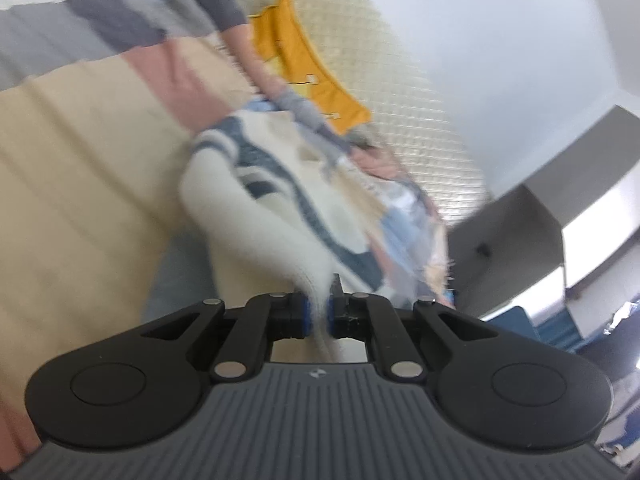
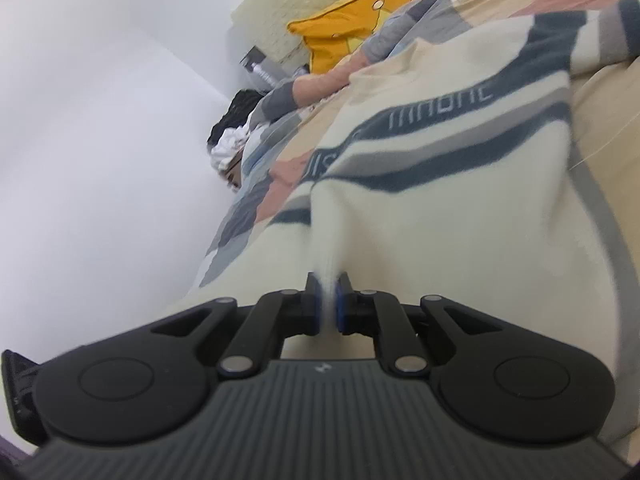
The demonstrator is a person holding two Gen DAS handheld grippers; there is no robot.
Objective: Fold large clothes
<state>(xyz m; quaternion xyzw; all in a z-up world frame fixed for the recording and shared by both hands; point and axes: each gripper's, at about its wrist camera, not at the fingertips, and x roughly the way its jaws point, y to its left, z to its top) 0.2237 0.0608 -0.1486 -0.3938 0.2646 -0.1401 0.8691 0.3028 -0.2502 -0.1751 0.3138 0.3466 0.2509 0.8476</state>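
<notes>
The sweater (image 1: 280,200) looks smeared in the left wrist view, so its stripes run together. The part pinched in the left gripper (image 1: 318,316) is a soft white blur, and you cannot see its edge. In the right wrist view the sweater (image 2: 440,184) has gray letters on a dark stripe, but they are fuzzy and cannot be read. The fold in the right gripper (image 2: 329,304) is blurry too. The yellow pillow (image 2: 360,24) is cut off at the top edge. A dark pile (image 2: 232,136) by the wall is too small to tell what it is.
</notes>
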